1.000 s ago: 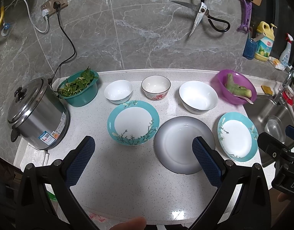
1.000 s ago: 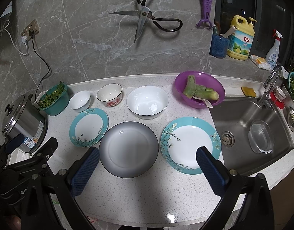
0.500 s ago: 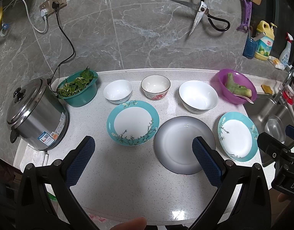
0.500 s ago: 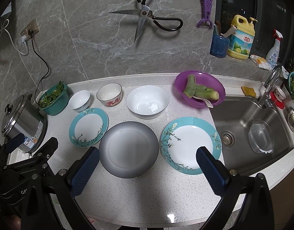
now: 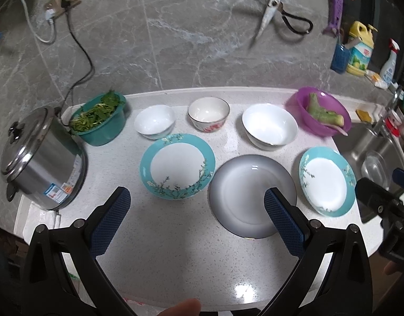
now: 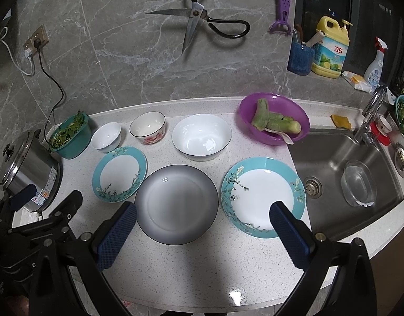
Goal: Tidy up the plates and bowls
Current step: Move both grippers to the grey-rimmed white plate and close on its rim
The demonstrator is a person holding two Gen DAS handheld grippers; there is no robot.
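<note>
Grey plate point(image 6: 176, 204) lies flat, seemingly level.

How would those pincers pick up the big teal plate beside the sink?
Probably by its raised near rim: the teal plate lies flat, so its centre offers nothing to pinch. The open right gripper could come in low from the counter's front edge, one finger under the rim, one over.

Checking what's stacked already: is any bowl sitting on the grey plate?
No, the grey plate is bare, and all three bowls stand on the counter behind it.
</note>
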